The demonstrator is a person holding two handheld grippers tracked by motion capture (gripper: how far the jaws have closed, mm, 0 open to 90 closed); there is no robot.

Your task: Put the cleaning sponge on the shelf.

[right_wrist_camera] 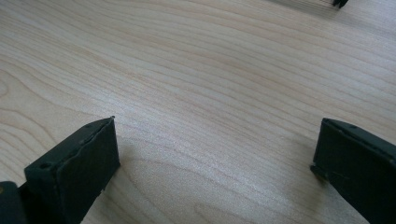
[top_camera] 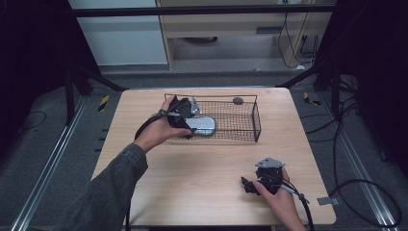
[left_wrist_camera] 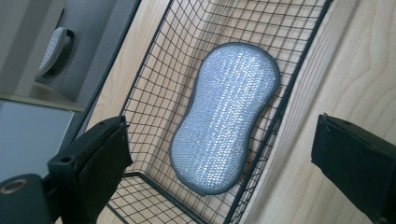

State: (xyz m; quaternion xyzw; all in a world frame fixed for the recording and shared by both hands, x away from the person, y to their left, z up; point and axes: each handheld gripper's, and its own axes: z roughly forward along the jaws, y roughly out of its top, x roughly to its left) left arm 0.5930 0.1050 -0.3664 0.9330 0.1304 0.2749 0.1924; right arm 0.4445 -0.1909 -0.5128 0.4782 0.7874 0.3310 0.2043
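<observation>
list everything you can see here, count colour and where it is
wire basket: one, black, far middle of the table
scrubbing pad: one, silvery with a grey edge, lying in the left end of the basket
small round object: one, dark, at the basket's far rim; too small to tell what it is
table: one, light wood, centre of the high view
floor rails: two, metal, either side of the table
cabinet: one, light wood, beyond the table
left gripper: one, black, jaws open, straddling the basket's near wall above the pad
right gripper: one, black, jaws open, over bare wood near the table's front right
person's hands and a grey sleeve: entering from the bottom
</observation>
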